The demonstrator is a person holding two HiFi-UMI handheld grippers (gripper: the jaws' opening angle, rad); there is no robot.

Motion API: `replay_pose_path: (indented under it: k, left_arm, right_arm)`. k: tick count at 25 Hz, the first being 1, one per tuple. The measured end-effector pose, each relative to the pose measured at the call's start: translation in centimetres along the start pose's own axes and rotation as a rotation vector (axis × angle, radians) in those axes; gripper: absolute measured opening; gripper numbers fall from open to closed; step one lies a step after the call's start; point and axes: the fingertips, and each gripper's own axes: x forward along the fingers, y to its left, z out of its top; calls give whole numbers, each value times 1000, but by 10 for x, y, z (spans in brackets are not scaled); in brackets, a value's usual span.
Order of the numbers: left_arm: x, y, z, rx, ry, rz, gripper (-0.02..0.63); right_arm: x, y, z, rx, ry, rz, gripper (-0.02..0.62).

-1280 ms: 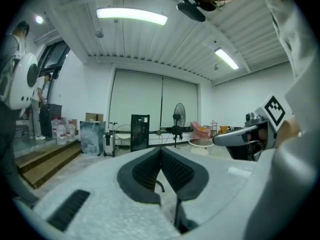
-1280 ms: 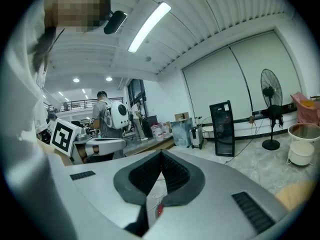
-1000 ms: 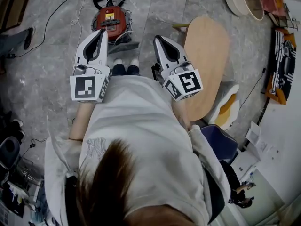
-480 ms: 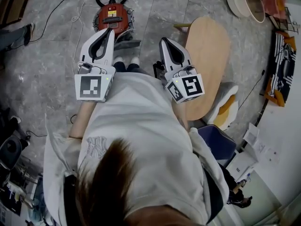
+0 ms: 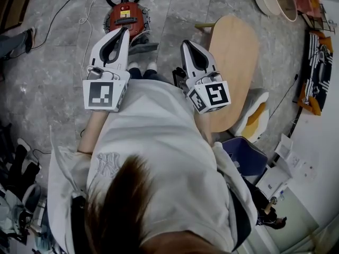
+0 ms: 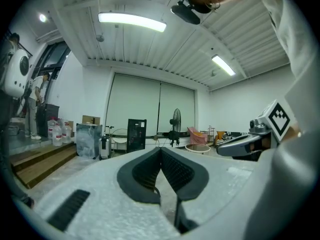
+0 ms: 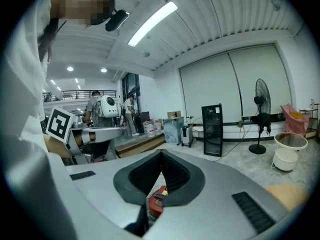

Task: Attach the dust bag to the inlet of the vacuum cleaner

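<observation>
Both sets of fingers [image 5: 122, 41] closed, vacuum cleaner [image 5: 126, 16] beyond them

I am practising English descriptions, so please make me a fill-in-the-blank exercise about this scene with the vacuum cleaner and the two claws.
1. The vacuum cleaner on the floor is ____ in colour.
2. The left claw and the right claw are both ____ and hold nothing.
3. The oval wooden table stands nearer to the ____ claw.
Missing words: red; shut; right.
</observation>
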Motion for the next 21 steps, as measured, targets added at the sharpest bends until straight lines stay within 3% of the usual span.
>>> replay_pose_path:
  k: [21]
  left_arm:
    - [12, 0, -1, -15, 6, -44, 17]
  right_arm:
    - [7, -6, 6, -6, -5, -7, 2]
